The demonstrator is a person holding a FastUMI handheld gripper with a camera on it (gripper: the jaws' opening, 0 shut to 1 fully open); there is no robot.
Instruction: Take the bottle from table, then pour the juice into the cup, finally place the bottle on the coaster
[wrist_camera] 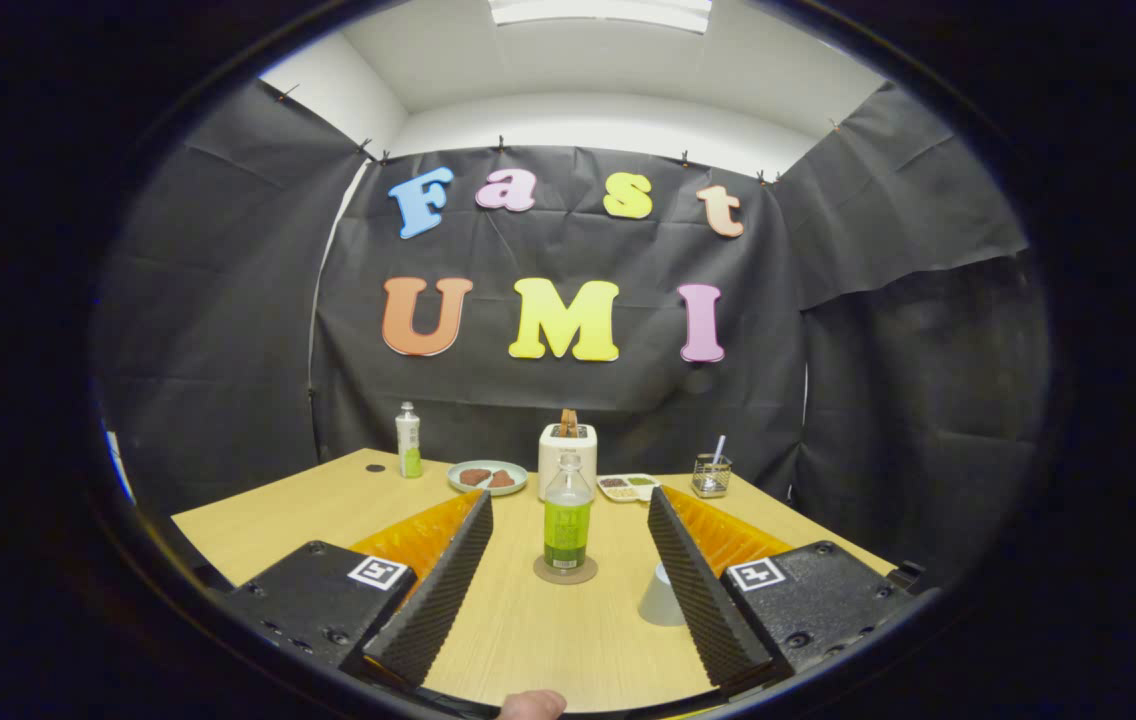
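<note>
A clear bottle (567,520) with green juice and a green label stands upright on a round brown coaster (565,571) on the wooden table (288,520). It sits between my two fingers but a little ahead of their tips, touching neither. A pale cup (661,596) stands upside down just inside my right finger, partly hidden by it. My gripper (568,498) is open wide, with nothing held.
At the back of the table stand a white toaster (567,450) with toast, a plate (487,477) of food, a small divided dish (628,486), a wire holder (711,476) and a second bottle (409,441) at the left. A fingertip (532,705) shows below.
</note>
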